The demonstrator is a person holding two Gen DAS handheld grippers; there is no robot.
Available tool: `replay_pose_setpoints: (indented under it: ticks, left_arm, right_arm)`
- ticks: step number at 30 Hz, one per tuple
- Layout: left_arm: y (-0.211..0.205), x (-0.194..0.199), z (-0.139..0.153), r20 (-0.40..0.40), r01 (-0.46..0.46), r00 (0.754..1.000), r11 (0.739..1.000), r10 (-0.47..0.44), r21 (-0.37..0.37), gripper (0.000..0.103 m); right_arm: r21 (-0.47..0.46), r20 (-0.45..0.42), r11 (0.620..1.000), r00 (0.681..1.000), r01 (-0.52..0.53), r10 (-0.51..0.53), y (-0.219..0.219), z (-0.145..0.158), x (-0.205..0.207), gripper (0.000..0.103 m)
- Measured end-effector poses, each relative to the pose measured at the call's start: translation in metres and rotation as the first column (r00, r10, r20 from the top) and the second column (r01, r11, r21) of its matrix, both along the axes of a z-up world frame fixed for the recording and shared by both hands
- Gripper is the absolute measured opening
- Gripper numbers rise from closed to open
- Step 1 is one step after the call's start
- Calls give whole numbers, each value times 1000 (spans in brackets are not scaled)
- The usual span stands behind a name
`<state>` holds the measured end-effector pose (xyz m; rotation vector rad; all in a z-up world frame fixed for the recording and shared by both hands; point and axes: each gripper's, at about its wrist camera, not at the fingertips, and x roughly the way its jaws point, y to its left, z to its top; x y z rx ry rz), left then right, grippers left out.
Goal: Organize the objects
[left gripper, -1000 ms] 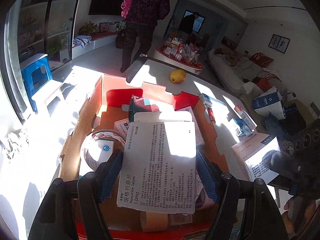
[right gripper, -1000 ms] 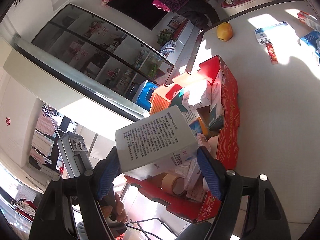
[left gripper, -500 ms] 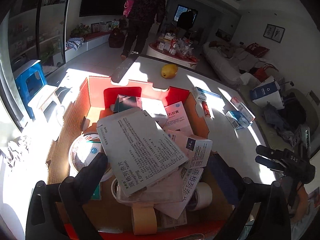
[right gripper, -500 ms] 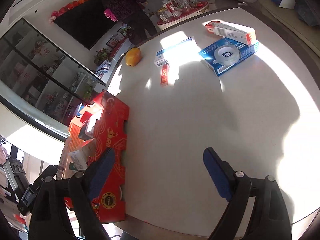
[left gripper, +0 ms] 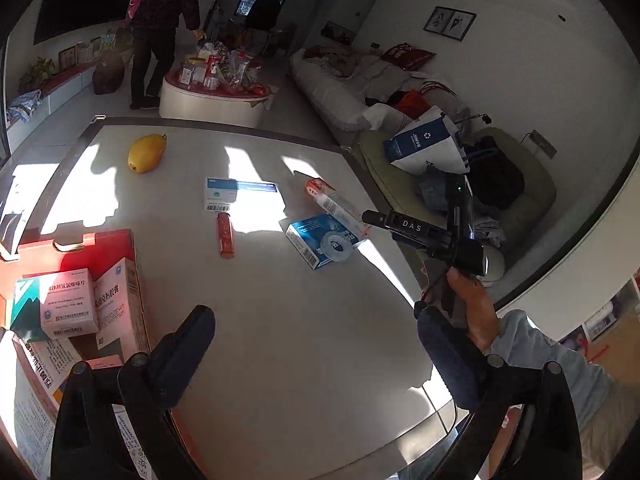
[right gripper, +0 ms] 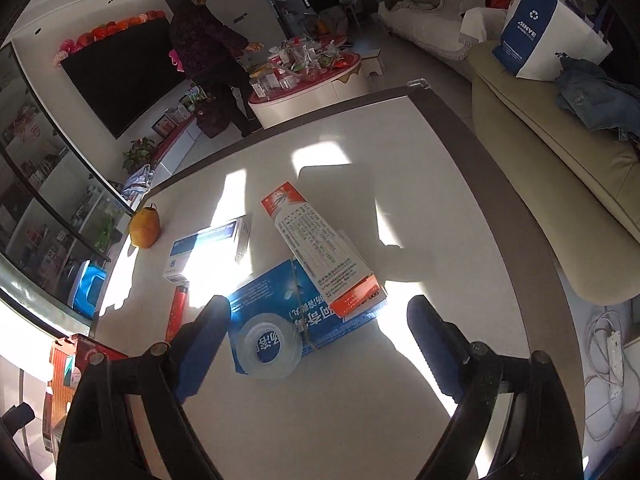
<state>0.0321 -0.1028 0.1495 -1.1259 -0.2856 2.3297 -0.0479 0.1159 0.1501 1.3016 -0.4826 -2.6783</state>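
Note:
My left gripper (left gripper: pixel 316 344) is open and holds nothing, over the bare white table (left gripper: pixel 280 360). To its left stands the red carton (left gripper: pixel 120 248), filled with medicine boxes (left gripper: pixel 68 304). My right gripper (right gripper: pixel 318 328) is open too, just above a clear tape roll (right gripper: pixel 270 346) that lies on a blue box (right gripper: pixel 276 292). A long white-and-red box (right gripper: pixel 320 252) rests across that blue box. Farther left lie a white-blue box (right gripper: pixel 208 248), a red lighter (right gripper: pixel 178 308) and a yellow mango (right gripper: pixel 145 228). In the left wrist view the right gripper (left gripper: pixel 372 218) reaches toward the blue box (left gripper: pixel 308 240).
The table's dark far edge (right gripper: pixel 360 100) and right edge face a beige sofa (right gripper: pixel 560 168) with a paper bag (right gripper: pixel 536 28). Two people stand by a round low table (left gripper: pixel 212 96) at the back. A hand and sleeve (left gripper: pixel 480 320) hold the right gripper.
Both grippers let go of the white medicine boxes they held over the red carton. The jaws widened and both swung right, over the table and its loose items.

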Motion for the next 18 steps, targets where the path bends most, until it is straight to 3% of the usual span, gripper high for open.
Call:
replay_pose_setpoints:
  ticks: [7,9,10,11,13,15,17,18]
  left_arm:
    - [57,-112,-4,37,112,994,976,-107,-185,103]
    - [71,-140,-15,50,149,989,960,-141,-238,103]
    - [78,-153,-24,60,171,985,948,-161,-269,103]
    - [86,-164,-31,73,194,981,933,-181,-303,103]
    - [102,-184,-48,78,235,972,887,-223,-398,103]
    - [118,-197,-61,69,294,952,824,-299,-484,103]
    - [133,-205,-71,52,371,906,730,-419,-574,103]
    - [140,-210,-78,70,434,865,669,-497,-604,103]
  right_arm:
    - [76,7,992,995,-104,103,-17,-23,-57,89]
    - [116,53,984,990,-138,133,-24,-33,-65,63]
    - [146,72,978,988,-149,140,-27,-38,-67,34]
    - [139,47,978,988,-154,149,-26,-36,-65,33]
    - [134,27,978,987,-159,157,-23,-34,-60,33]
    - [114,-27,983,989,-141,145,-15,-24,-47,33]
    - [-2,-63,991,989,-134,134,1,-15,-30,33]
    - [-68,-71,989,989,-132,127,10,-12,-20,33]
